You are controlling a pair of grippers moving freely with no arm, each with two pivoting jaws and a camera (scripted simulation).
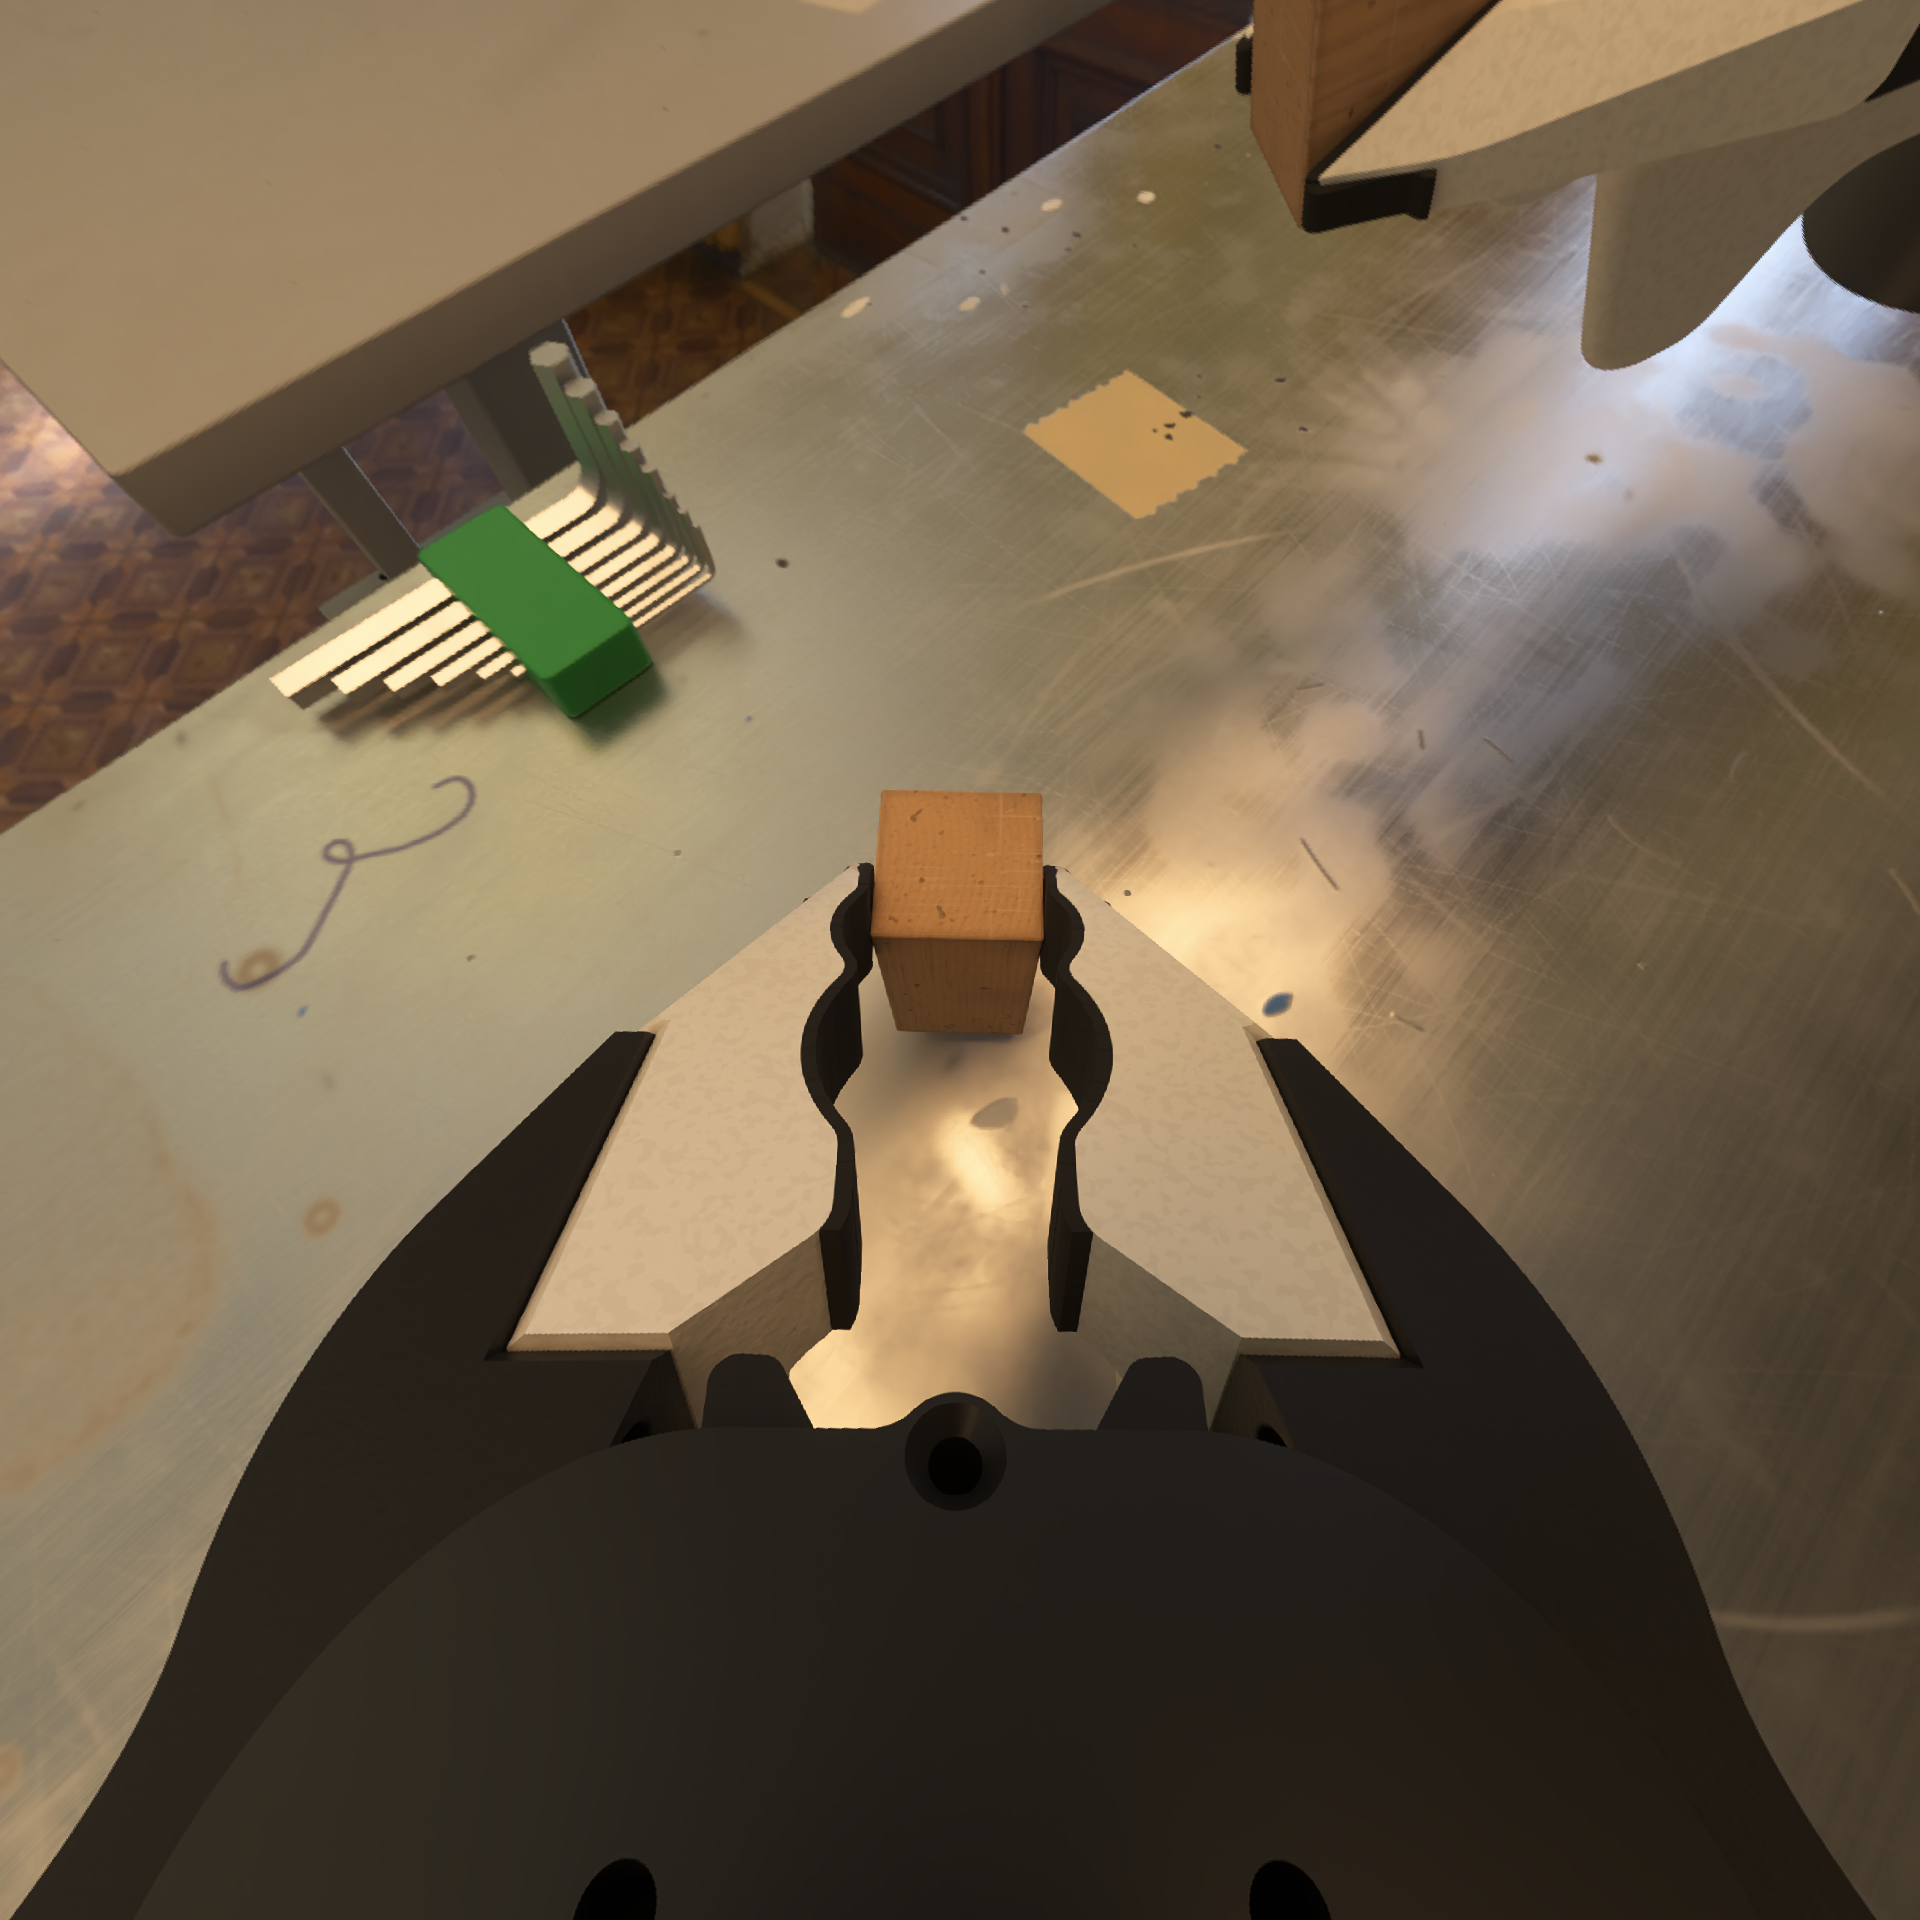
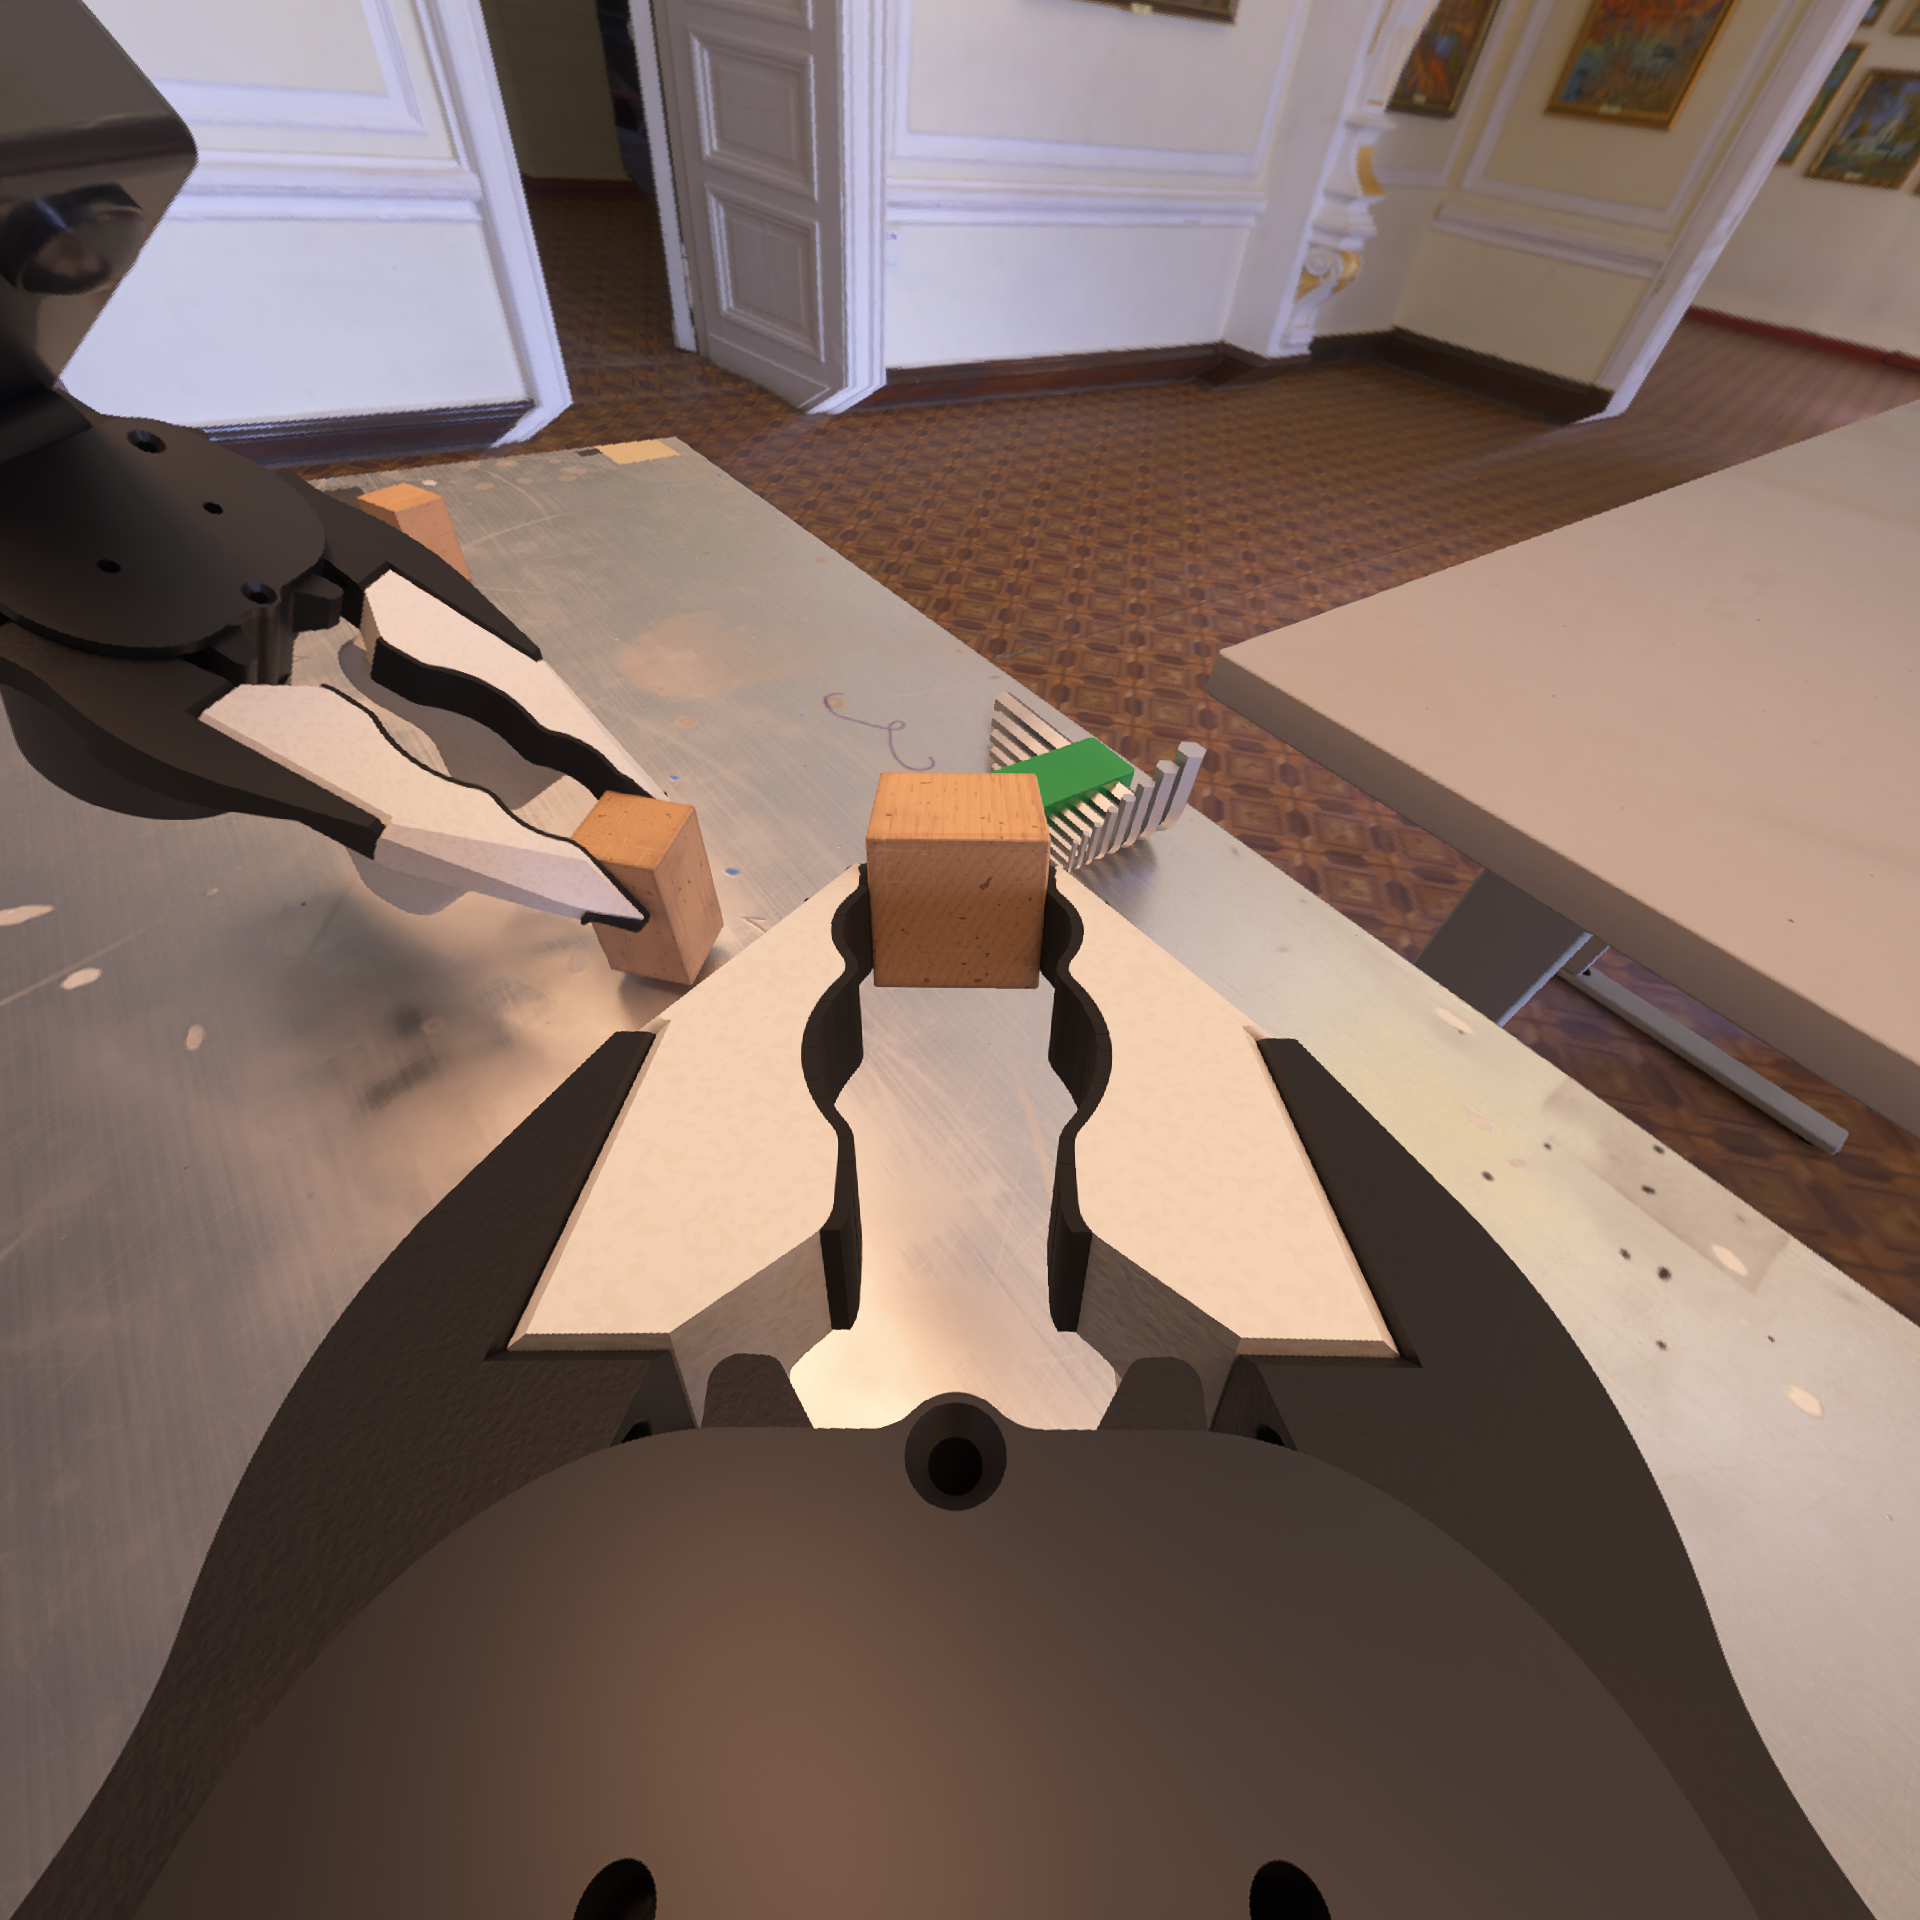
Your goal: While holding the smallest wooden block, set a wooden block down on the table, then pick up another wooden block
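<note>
My left gripper point(image 1: 958, 883) is shut on a small upright wooden block point(image 1: 958, 914), held at its fingertips low over the scratched metal table point(image 1: 935, 644). I cannot tell if the block touches the table. The same gripper point(image 2: 634, 852) and block point(image 2: 665, 894) show at the left of the right wrist view. My right gripper point(image 2: 956, 883) is shut on a wooden cube point(image 2: 956, 894) held above the table; this block also shows at the top right of the left wrist view point(image 1: 1320, 94). A third wooden block point(image 2: 416, 525) stands on the table behind the left gripper.
A hex key set with a green holder point(image 1: 540, 613) lies near the table's edge, also in the right wrist view point(image 2: 1081, 774). A tan patch point(image 1: 1132, 442) marks the tabletop. A second beige table point(image 2: 1610, 665) stands across a gap of patterned floor.
</note>
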